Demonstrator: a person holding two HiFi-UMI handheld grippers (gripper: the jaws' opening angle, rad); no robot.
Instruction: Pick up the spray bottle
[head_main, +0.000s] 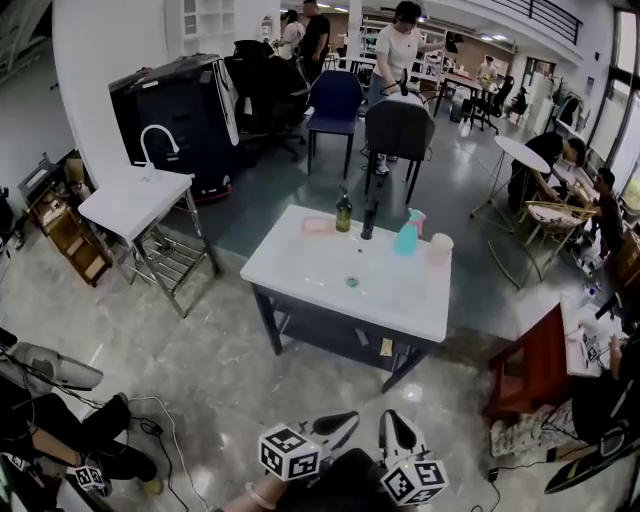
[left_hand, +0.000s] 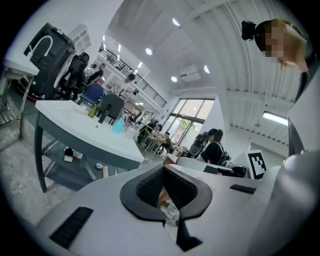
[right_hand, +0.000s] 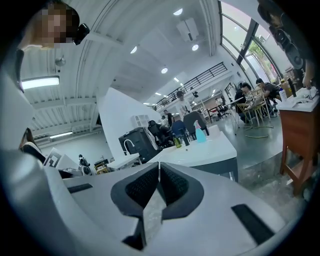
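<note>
The spray bottle (head_main: 408, 235), teal with a pink head, stands upright at the far right part of the white table (head_main: 300, 272). It shows small in the left gripper view (left_hand: 119, 123) and in the right gripper view (right_hand: 201, 134). Both grippers hang side by side at the bottom of the head view, well short of the table's near edge. The left gripper (head_main: 335, 428) (left_hand: 163, 169) has its pads together with nothing held. The right gripper (head_main: 395, 432) (right_hand: 159, 165) is shut and empty too.
On the table with the spray bottle are a green bottle (head_main: 343, 213), a dark bottle (head_main: 369, 220), a pale cup (head_main: 440, 248) and a small round item (head_main: 352, 282). A sink stand (head_main: 135, 200) is at the left, a red-brown cabinet (head_main: 530, 365) at the right, and chairs and people behind.
</note>
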